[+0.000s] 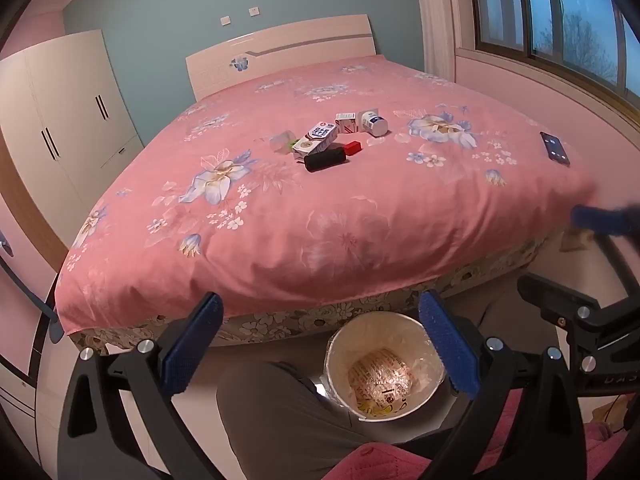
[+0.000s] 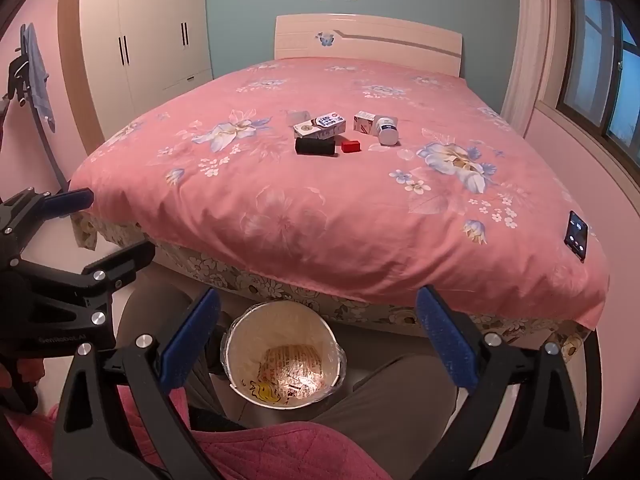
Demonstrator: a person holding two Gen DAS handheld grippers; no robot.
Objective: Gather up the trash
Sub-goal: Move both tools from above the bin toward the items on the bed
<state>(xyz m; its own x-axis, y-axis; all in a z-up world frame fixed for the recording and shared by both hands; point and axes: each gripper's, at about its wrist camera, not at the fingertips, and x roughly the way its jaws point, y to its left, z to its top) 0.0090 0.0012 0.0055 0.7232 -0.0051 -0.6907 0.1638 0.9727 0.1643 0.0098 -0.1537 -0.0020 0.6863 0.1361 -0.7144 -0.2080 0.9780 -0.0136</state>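
Several pieces of trash lie in a cluster on the pink floral bed [image 1: 280,216] [image 2: 320,208]: a milk carton [image 1: 314,140] [image 2: 320,125], a black roll [image 1: 324,159] [image 2: 315,146], a small red box [image 1: 352,147] [image 2: 351,146], a small white-and-red carton [image 1: 346,122] [image 2: 365,121], a white jar [image 1: 373,121] [image 2: 386,129] and a clear plastic cup [image 1: 282,142] [image 2: 298,116]. A lined white bin [image 1: 384,368] [image 2: 282,354] with a wrapper inside stands on the floor below the bed's foot. My left gripper [image 1: 320,344] and my right gripper [image 2: 318,340] are both open and empty, above the bin.
A phone [image 1: 554,148] [image 2: 576,234] lies near the bed's right edge. A white wardrobe [image 1: 60,120] [image 2: 148,40] stands at the left, a window [image 1: 560,12] at the right. The person's legs [image 1: 272,408] flank the bin.
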